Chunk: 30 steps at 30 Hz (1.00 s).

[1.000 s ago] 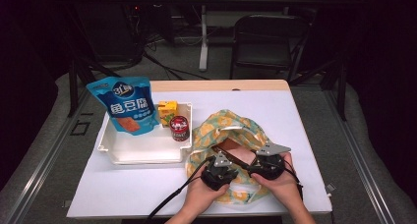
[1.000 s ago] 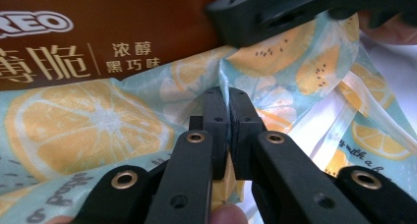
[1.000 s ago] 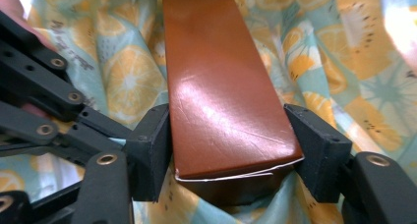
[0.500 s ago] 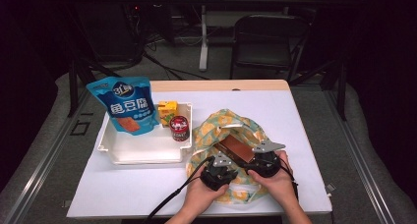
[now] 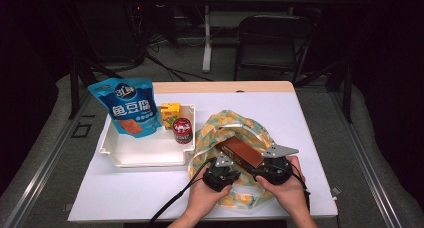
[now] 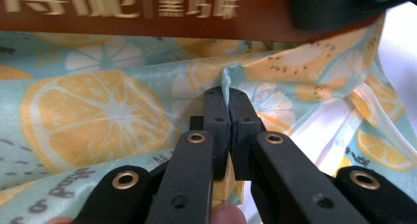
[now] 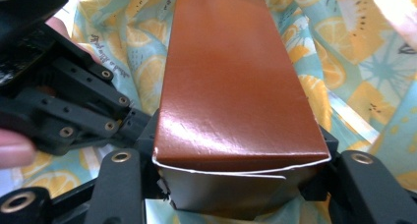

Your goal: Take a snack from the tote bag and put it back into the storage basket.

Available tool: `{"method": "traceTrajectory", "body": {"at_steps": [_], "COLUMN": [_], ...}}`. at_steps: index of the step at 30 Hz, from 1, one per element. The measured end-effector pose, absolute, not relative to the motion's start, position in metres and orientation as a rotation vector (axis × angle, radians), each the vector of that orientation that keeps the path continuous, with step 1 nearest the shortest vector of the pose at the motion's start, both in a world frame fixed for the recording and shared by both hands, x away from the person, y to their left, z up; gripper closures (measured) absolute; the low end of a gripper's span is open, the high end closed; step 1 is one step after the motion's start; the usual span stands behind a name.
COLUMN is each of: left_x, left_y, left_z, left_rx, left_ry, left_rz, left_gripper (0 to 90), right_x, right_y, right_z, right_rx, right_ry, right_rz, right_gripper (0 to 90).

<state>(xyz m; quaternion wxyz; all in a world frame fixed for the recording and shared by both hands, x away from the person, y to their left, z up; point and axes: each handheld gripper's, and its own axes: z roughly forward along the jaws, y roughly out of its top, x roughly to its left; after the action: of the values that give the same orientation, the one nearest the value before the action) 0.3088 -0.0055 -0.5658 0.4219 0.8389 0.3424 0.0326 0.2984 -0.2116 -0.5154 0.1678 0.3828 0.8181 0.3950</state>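
A cloth bag (image 5: 235, 130) printed with orange slices lies on the white table, right of the tray. My left gripper (image 5: 220, 172) is at the bag's near edge; in the left gripper view the gripper (image 6: 226, 98) is shut on a pinched fold of the cloth (image 6: 98, 111). My right gripper (image 5: 272, 167) grips one end of a long brown box (image 5: 240, 150) that slants over the bag's middle. In the right gripper view the box (image 7: 231, 76) stretches away from the gripper (image 7: 236, 153), with a jaw pressed on each side. The left gripper (image 7: 74, 111) sits close by on the box's left.
A white tray (image 5: 145, 155) sits left of the bag. A blue snack pouch (image 5: 129, 107), a yellow carton (image 5: 170, 113) and a red can (image 5: 182, 130) stand in its far part. A dark chair (image 5: 272, 40) is beyond the table. Cables (image 5: 170, 203) trail toward the near edge.
The brown box shows more fully over the bag than a second ago. Both grippers stay in nearly the same place at the bag's near edge.
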Motion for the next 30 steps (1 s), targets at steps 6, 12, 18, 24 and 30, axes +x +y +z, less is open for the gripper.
{"method": "traceTrajectory", "body": {"at_steps": [6, 12, 18, 24, 30], "left_x": [0.315, 0.327, 0.325, 0.322, 0.317], "left_y": [0.001, 0.012, 0.019, 0.032, 0.049], "left_z": [-0.556, -0.551, -0.543, -0.536, -0.529], "left_rx": [2.077, 2.037, 2.036, 2.020, 1.985], "left_ry": [0.878, 0.939, 0.903, 0.881, 0.836], "left_rz": [0.126, 0.148, 0.165, 0.184, 0.180], "left_gripper": [88.9, 88.8, 85.1, 81.0, 70.3], "right_x": [0.289, 0.280, 0.270, 0.264, 0.259], "right_y": [-0.218, -0.226, -0.231, -0.237, -0.244], "right_z": [-0.507, -0.496, -0.490, -0.488, -0.485], "right_rx": [1.086, 1.080, 1.049, 1.046, 1.036], "right_ry": [2.339, 2.331, 2.358, 2.364, 2.361], "right_rz": [1.120, 1.169, 1.174, 1.198, 1.213], "right_gripper": [44.5, 44.5, 44.6, 44.7, 44.7]}}
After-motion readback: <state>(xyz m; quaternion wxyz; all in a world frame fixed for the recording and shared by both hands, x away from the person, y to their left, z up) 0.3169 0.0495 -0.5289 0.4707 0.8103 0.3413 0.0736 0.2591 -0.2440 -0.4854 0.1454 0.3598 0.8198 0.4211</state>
